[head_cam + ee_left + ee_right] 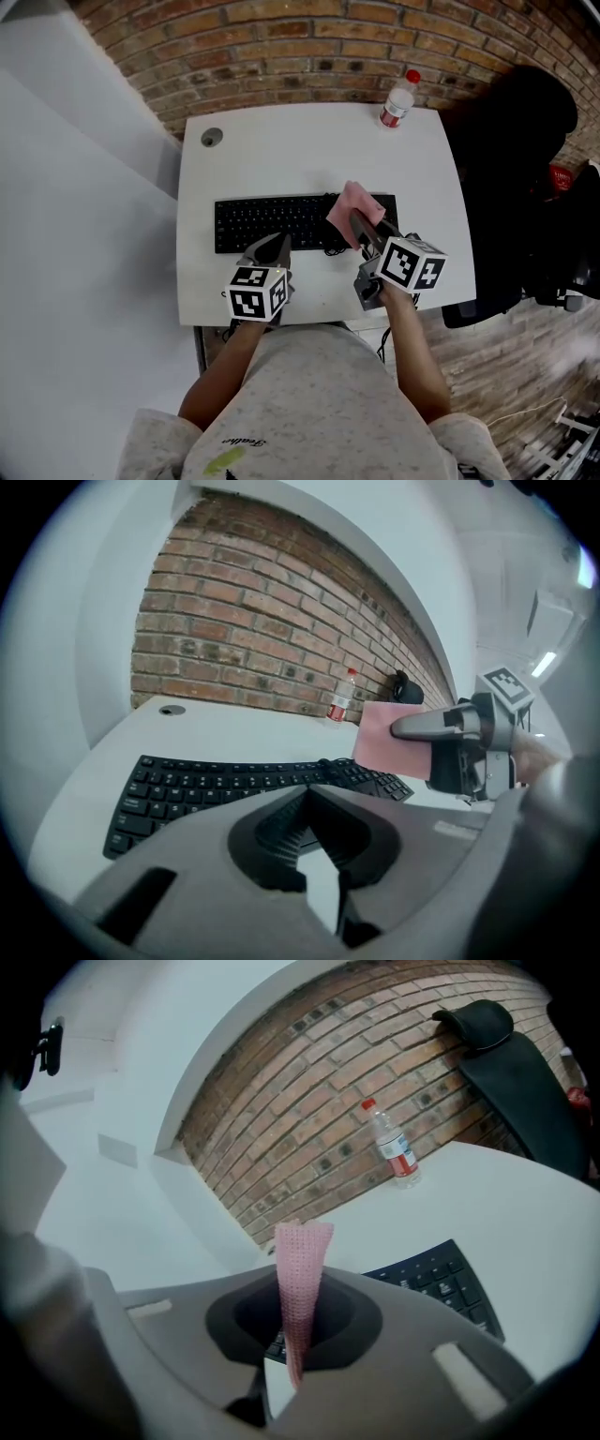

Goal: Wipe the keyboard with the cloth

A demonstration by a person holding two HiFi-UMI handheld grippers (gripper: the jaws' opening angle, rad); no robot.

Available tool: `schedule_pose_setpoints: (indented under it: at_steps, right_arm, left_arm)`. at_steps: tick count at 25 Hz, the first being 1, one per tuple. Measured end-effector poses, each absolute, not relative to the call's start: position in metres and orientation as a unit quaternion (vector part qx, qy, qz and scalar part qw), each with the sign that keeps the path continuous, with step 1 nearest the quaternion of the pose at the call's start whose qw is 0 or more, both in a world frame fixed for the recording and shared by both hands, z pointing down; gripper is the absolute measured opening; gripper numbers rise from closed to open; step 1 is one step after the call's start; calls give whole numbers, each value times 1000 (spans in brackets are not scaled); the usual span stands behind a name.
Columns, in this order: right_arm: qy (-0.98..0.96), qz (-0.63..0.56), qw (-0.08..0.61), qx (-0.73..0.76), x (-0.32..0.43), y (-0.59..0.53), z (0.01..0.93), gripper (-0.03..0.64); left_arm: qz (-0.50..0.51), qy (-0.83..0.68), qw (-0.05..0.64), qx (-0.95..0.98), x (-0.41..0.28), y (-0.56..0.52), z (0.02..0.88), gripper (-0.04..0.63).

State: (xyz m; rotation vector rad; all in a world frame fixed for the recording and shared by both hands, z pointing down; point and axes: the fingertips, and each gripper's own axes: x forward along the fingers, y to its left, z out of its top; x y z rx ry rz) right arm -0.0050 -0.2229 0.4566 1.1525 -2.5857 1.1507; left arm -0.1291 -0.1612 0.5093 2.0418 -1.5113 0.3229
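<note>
A black keyboard point(281, 221) lies across the middle of the white table point(309, 150). My right gripper point(362, 228) is shut on a pink cloth point(351, 206) and holds it up over the keyboard's right end. In the right gripper view the cloth point(299, 1288) stands pinched between the jaws, with the keyboard point(436, 1279) below. My left gripper point(273, 247) hovers at the keyboard's near edge, shut with nothing in it. In the left gripper view point(306, 789) the keyboard point(206, 785) lies ahead, and the cloth point(386, 738) hangs at the right.
A plastic water bottle point(397, 99) with a red cap stands at the table's far right corner. A cable hole point(212, 137) is at the far left. A black chair point(516, 178) stands to the right. A brick wall point(328, 47) runs behind the table.
</note>
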Motion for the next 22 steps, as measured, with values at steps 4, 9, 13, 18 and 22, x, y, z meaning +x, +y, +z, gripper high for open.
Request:
schedule_pose_setpoints:
  at_steps: [4, 9, 13, 18, 22]
  right_arm:
    - [-858, 373, 53, 350, -53, -206, 455, 26]
    - [-868, 373, 59, 321, -107, -187, 451, 26]
    - [-877, 374, 65, 296, -147, -174, 451, 26]
    - [-888, 373, 76, 259, -204, -156, 456, 26]
    - [-891, 378, 86, 235, -243, -143, 463, 26]
  left_arm:
    - [114, -577, 288, 756, -161, -145, 509, -3]
    - [108, -590, 293, 744, -199, -127, 508, -3]
    - [104, -599, 295, 738, -224, -116, 508, -3]
    - [103, -608, 297, 729, -257, -101, 511, -3]
    - [103, -615, 297, 723, -279, -90, 511, -3]
